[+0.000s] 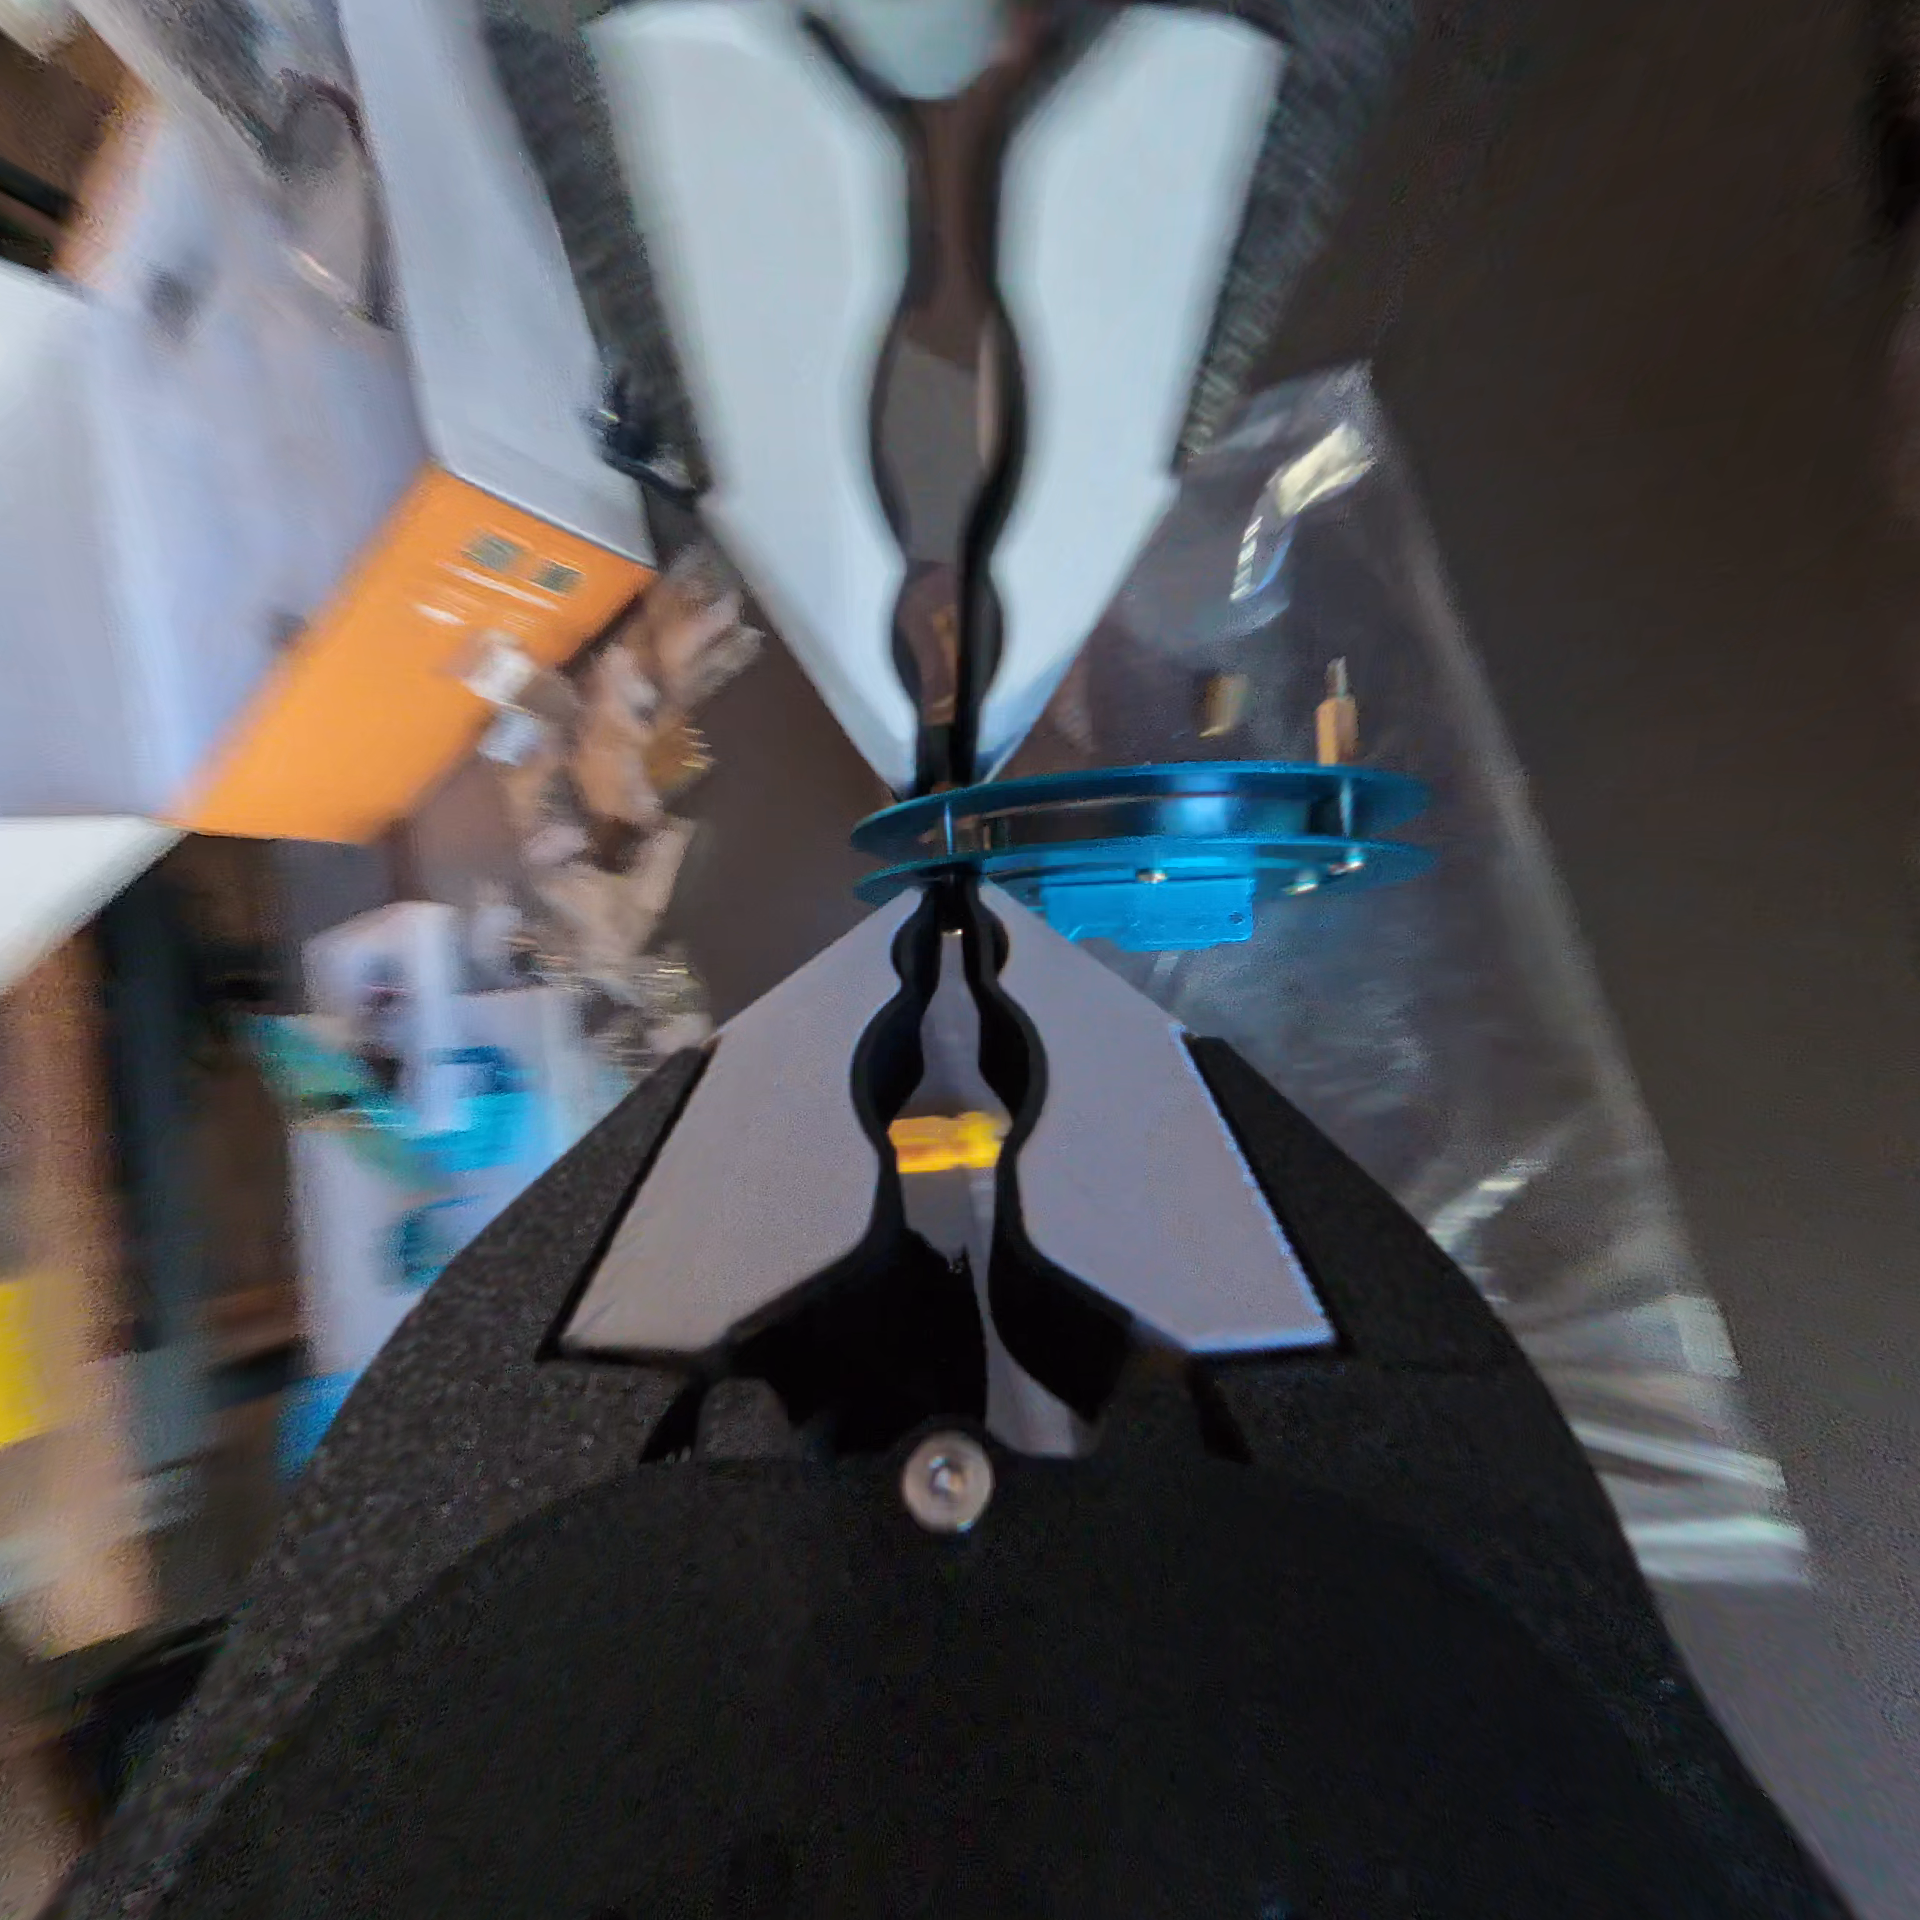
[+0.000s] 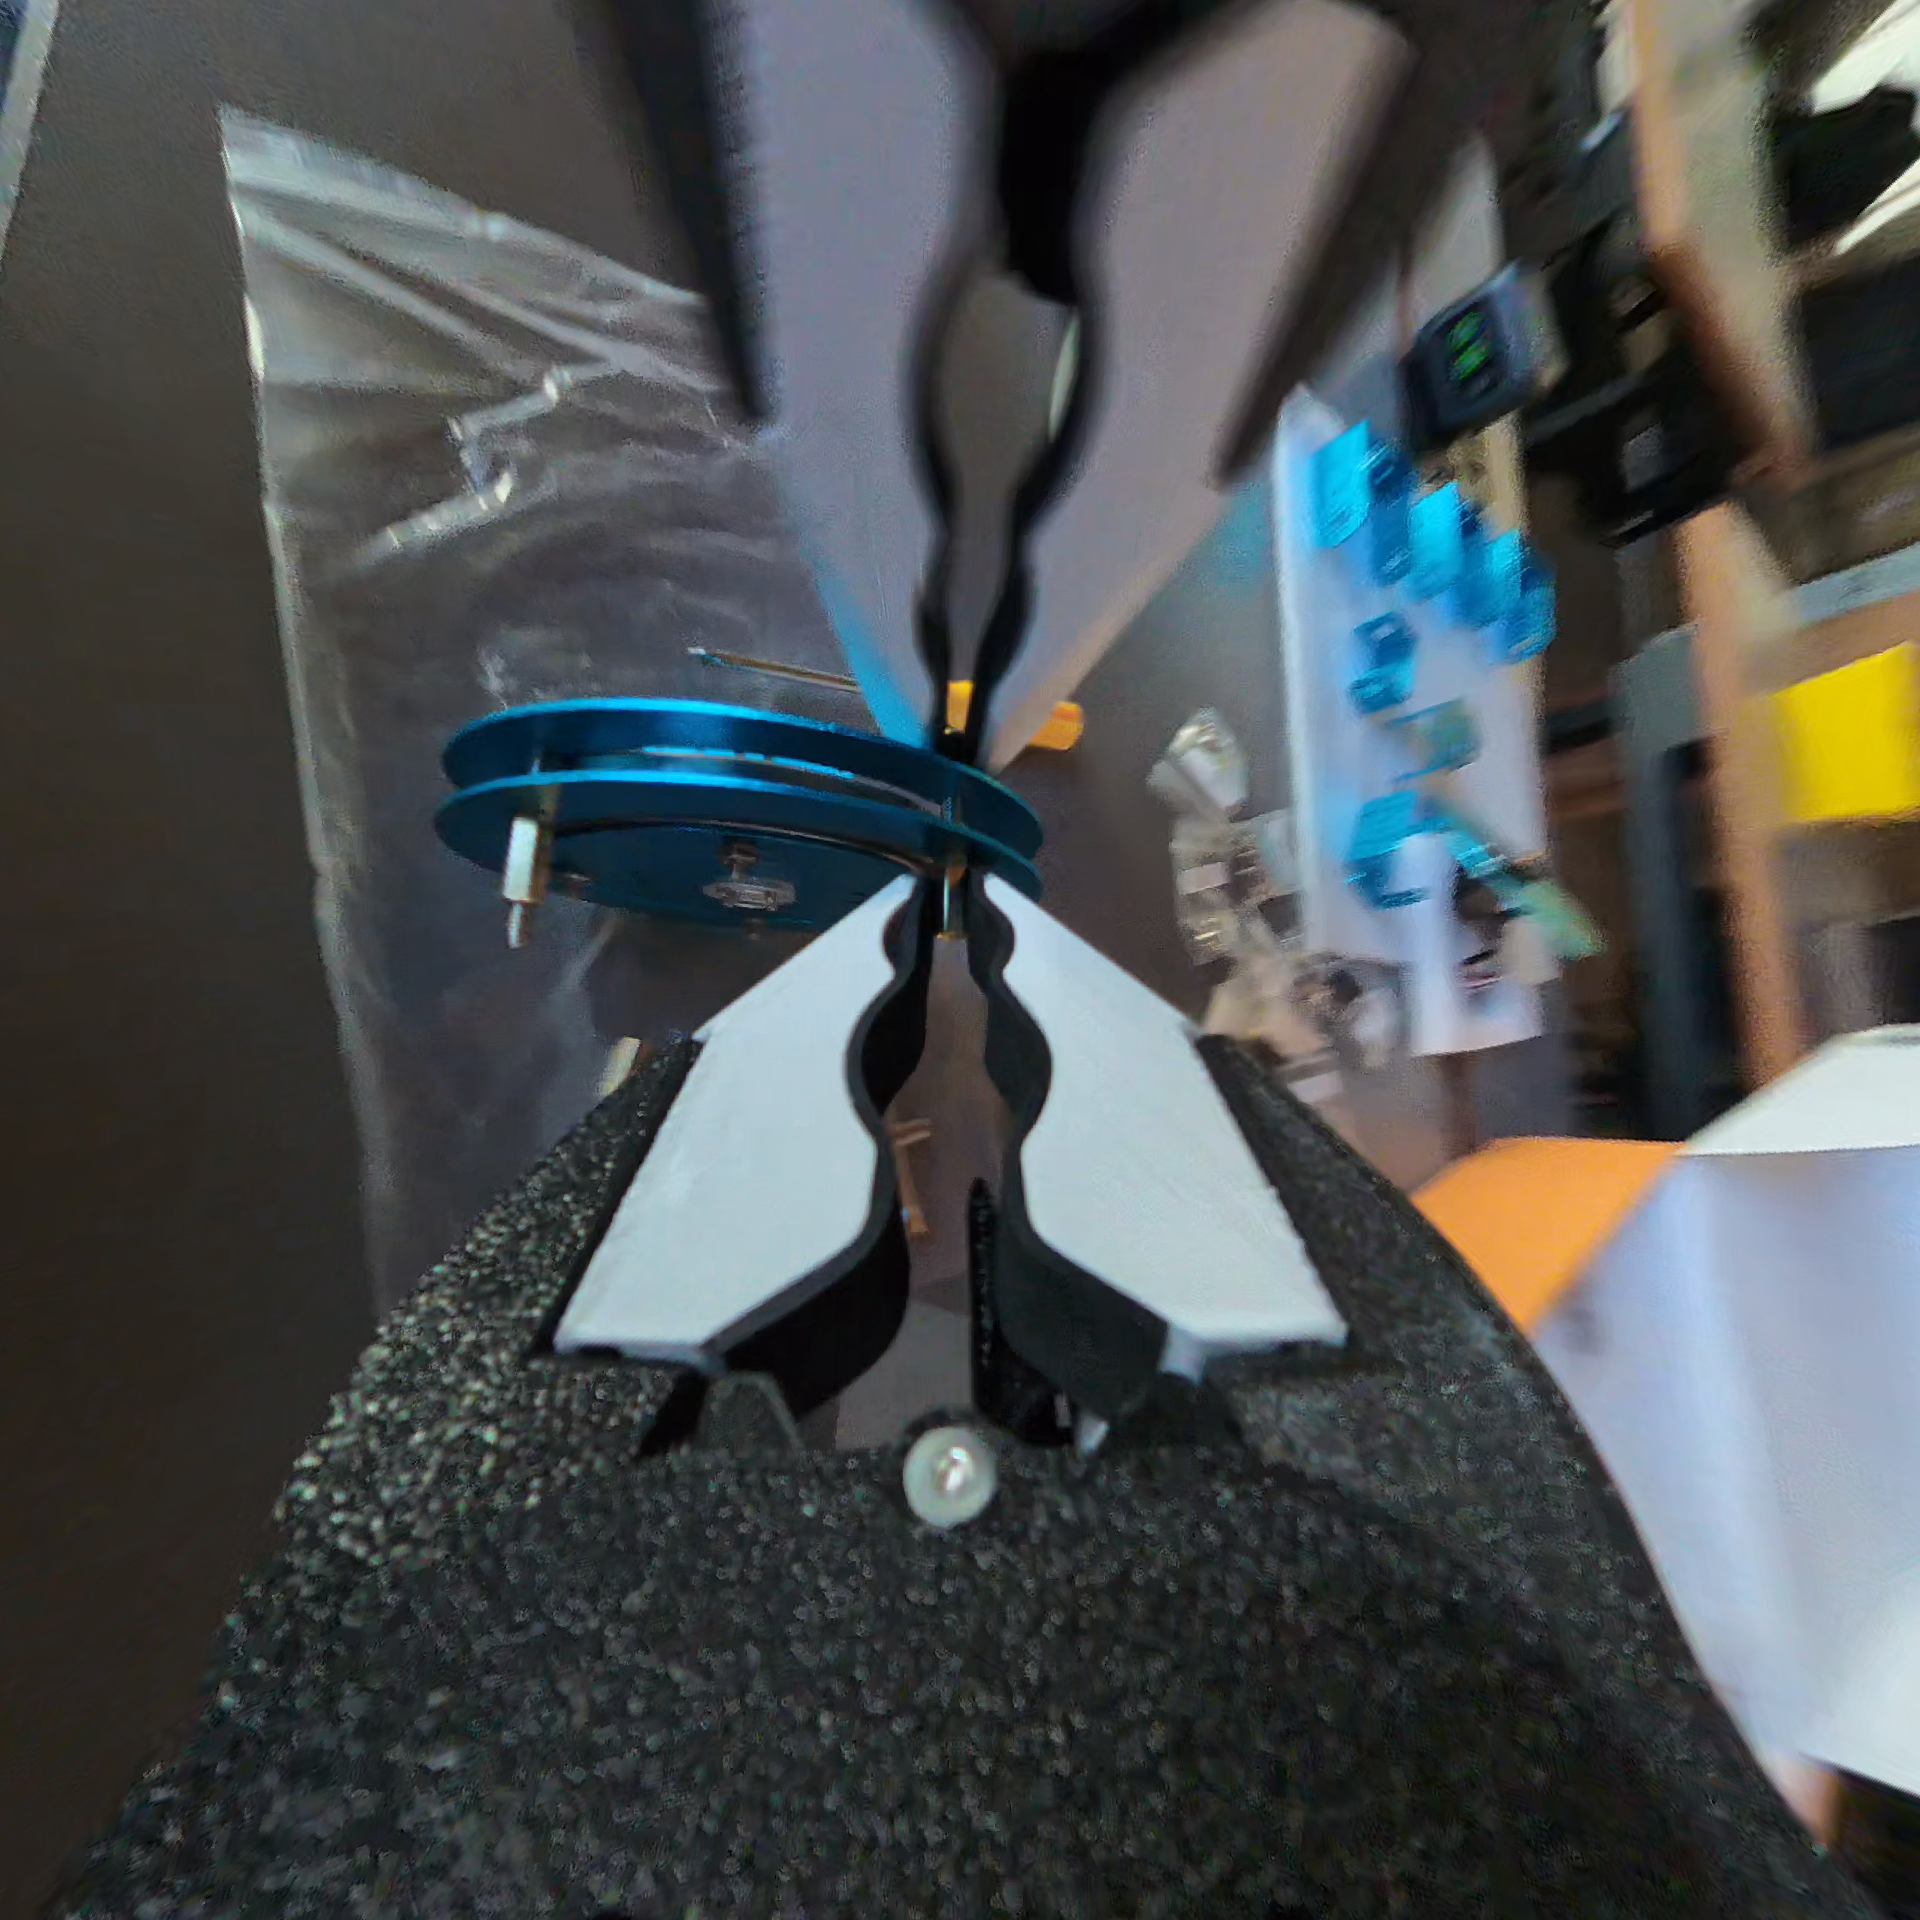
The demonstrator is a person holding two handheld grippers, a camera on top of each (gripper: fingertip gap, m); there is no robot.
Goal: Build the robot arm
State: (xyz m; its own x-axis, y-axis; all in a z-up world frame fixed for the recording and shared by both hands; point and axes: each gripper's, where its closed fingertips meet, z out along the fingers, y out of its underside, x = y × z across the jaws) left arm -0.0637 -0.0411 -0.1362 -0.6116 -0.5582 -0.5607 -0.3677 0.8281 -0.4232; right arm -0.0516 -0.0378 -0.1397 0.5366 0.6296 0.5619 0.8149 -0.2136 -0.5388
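The blue disc assembly (image 1: 1143, 826) is two flat round plates stacked one over the other with a thin gap between them, joined by small posts; it lies level, seen nearly edge-on, its broad faces up and down and its width running side to side across both views; it is held up above the dark tabletop (image 1: 1662, 520), between the two grippers. A blue block hangs under the lower plate in the left wrist view; in the right wrist view a pale post (image 2: 520, 868) sticks down from the plate's left edge.

Much is smeared by blur; the boxes at the left of the left wrist view, one white and orange (image 1: 395, 665), are hard to make out, as are the blue-printed sheet (image 2: 1413, 707) and shelves at the right of the right wrist view. A clear plastic bag (image 2: 436, 416) lies on the tabletop behind the discs, its small contents unclear.

The left gripper (image 1: 951, 899) is pinched together on the left rim of the discs; the right gripper (image 2: 951, 904) is likewise closed on the opposite rim, tips nearly meeting; each view shows the other gripper coming in from above, tip to tip.
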